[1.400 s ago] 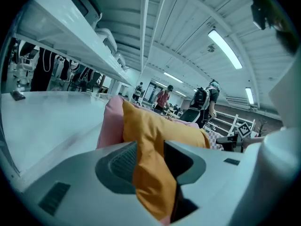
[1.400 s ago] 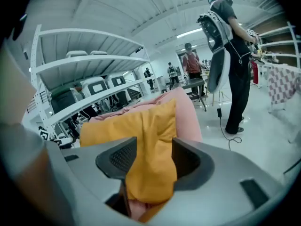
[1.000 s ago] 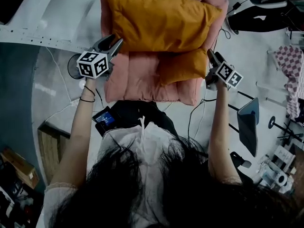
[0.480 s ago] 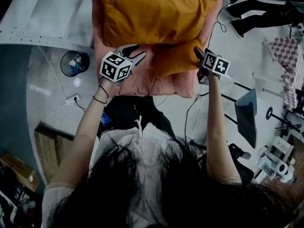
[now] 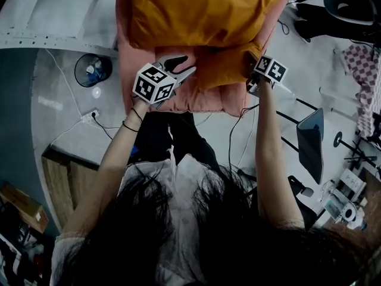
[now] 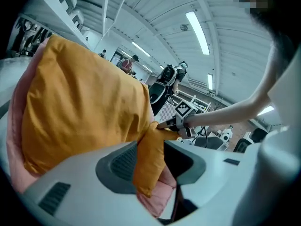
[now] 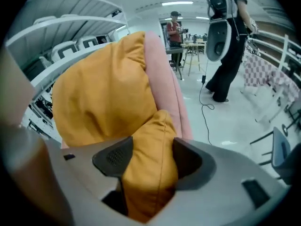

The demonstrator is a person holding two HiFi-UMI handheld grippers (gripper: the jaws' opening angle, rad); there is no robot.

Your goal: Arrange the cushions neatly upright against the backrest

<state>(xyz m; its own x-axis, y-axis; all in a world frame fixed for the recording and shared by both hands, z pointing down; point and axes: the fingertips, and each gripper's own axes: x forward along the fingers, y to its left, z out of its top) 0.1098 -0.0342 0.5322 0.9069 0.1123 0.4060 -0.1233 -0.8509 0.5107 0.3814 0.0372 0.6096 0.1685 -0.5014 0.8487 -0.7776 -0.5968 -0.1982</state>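
Observation:
A large orange cushion (image 5: 196, 11) leans upright on a pink padded chair (image 5: 196, 97). A small orange cushion (image 5: 220, 64) lies in front of it on the seat. My left gripper (image 5: 187, 65) is at the small cushion's left end. Its jaws are open, with a cushion corner (image 6: 148, 164) hanging between them and a gap on one side. My right gripper (image 5: 250, 70) is at the cushion's right end. Its jaws have just been opening, and that end (image 7: 150, 140) bulges between them without being pinched. The large cushion (image 7: 103, 93) rises behind.
A round bin (image 5: 92, 70) and a floor socket with cables (image 5: 89, 117) lie left of the chair. A stand with a flat panel (image 5: 311, 145) and a checked cloth (image 5: 369, 76) are on the right. A person in black (image 7: 230, 41) stands beyond the chair.
My left gripper swung right from outside the chair's left edge to the small cushion's left end. My right gripper dropped onto the cushion's right end.

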